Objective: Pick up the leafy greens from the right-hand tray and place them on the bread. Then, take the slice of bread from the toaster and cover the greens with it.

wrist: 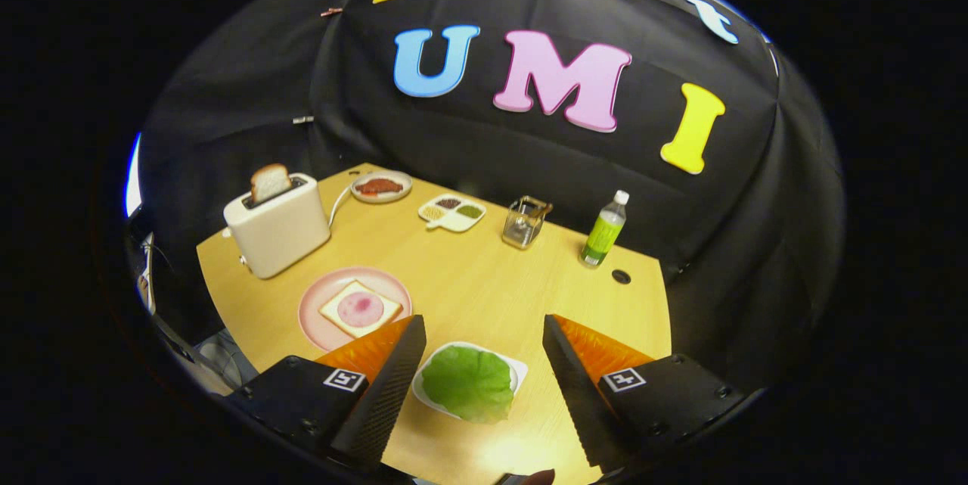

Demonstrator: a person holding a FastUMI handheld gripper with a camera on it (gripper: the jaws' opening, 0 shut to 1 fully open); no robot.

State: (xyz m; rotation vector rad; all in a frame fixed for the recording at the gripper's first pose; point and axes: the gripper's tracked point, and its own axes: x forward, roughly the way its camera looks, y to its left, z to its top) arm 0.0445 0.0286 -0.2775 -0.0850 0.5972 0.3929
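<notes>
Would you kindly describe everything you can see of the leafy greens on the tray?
The leafy greens are one broad, bright green leaf with faint veins and a ruffled edge, lying flat. It covers most of a small white tray on the wooden table, its near edge overhanging the rim. It lies between the open fingers of the hand-held gripper, which do not touch it.

tool [484, 330] | fingers [386, 387] spread wide | nothing gripped

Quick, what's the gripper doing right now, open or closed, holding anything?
Gripper: open, holding nothing; its fingers stand wide apart above the table, with the lettuce leaf on its white tray between them.
</notes>
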